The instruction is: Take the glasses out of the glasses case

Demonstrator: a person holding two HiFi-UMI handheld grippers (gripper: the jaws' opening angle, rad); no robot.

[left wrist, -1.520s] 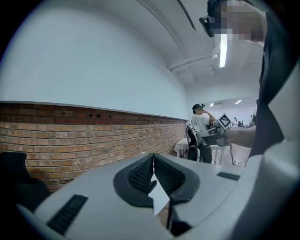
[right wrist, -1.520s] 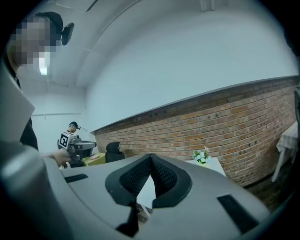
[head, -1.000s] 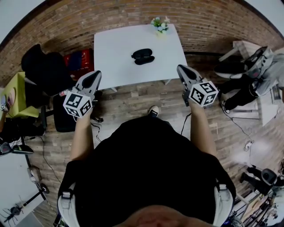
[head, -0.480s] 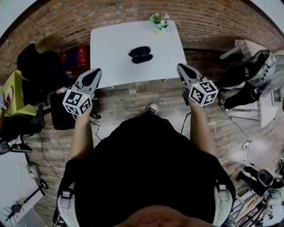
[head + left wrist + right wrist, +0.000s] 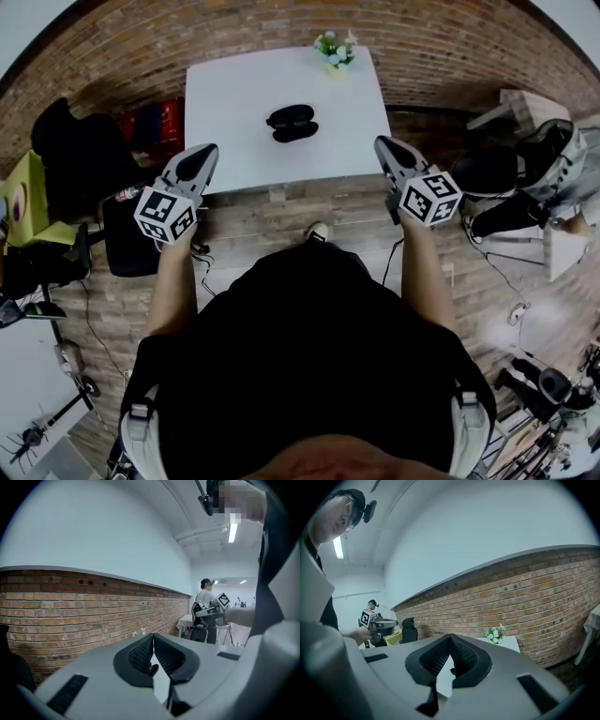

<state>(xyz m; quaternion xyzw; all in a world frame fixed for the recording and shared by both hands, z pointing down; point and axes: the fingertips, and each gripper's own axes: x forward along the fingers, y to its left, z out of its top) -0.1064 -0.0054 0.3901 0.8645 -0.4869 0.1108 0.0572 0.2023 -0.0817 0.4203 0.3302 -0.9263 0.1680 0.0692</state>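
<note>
Lying near the middle of the white table (image 5: 234, 112), the black glasses case (image 5: 292, 123) is well apart from both grippers. Small flowers (image 5: 336, 49) stand at the table's far edge. I hold my left gripper (image 5: 199, 161) and right gripper (image 5: 388, 153) by the near edge, each with jaws pressed together on nothing.

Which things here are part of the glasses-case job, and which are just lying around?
Part of the job:
- black glasses case, lying on the white table
- left gripper and right gripper, both shut, holding nothing, on the near side of the table

Just lying about:
- small flower pot at the table's far edge
- black chair
- red box
</note>
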